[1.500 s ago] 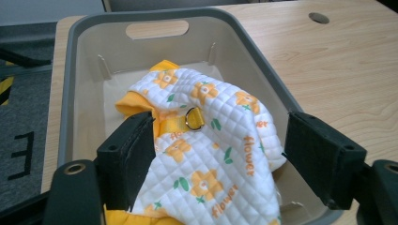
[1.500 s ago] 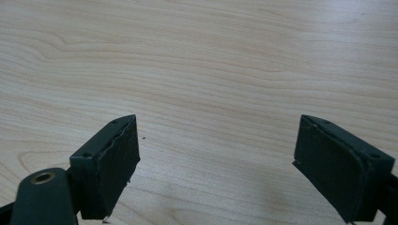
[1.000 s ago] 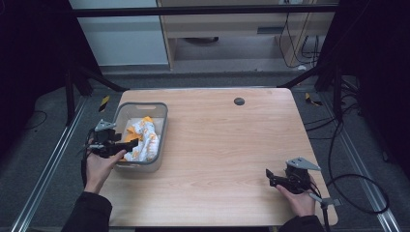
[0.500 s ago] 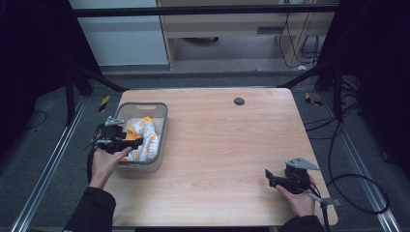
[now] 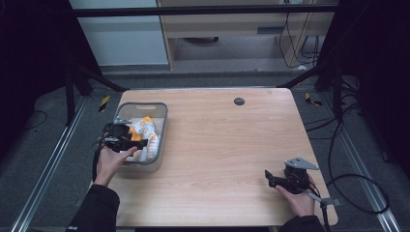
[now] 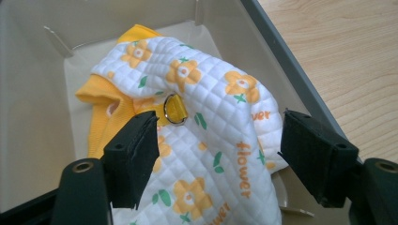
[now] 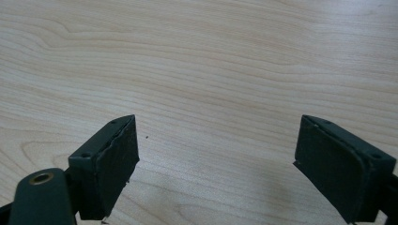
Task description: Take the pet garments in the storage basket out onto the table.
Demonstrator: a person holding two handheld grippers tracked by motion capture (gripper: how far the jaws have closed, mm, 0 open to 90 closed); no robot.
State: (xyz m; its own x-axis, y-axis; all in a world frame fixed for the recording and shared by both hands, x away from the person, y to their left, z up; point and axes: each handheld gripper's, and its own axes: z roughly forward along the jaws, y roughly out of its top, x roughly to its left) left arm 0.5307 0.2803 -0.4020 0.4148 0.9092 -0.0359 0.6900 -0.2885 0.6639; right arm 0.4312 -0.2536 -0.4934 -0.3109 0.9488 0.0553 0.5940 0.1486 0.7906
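Note:
A grey bin (image 5: 163, 121) stands at the table's left side and holds a quilted white garment (image 6: 206, 140) printed with orange flowers, with yellow trim and a metal ring (image 6: 175, 108). My left gripper (image 5: 140, 143) hangs over the bin, open, its jaws wide on either side of the garment (image 5: 145, 133) without touching it. The left gripper (image 6: 218, 154) looks down on the cloth. Near the table's front right corner my right gripper (image 5: 269, 178) is open above bare wood, with nothing between its fingers (image 7: 112, 159).
The wooden table (image 5: 227, 145) has a dark round hole (image 5: 239, 101) near its far edge. Cables (image 5: 358, 193) trail on the floor to the right. Metal frame legs (image 5: 77, 82) stand at the back left.
My left gripper has moved from the bin's left edge rightward and now hangs over the garment inside it. The right gripper has stayed still.

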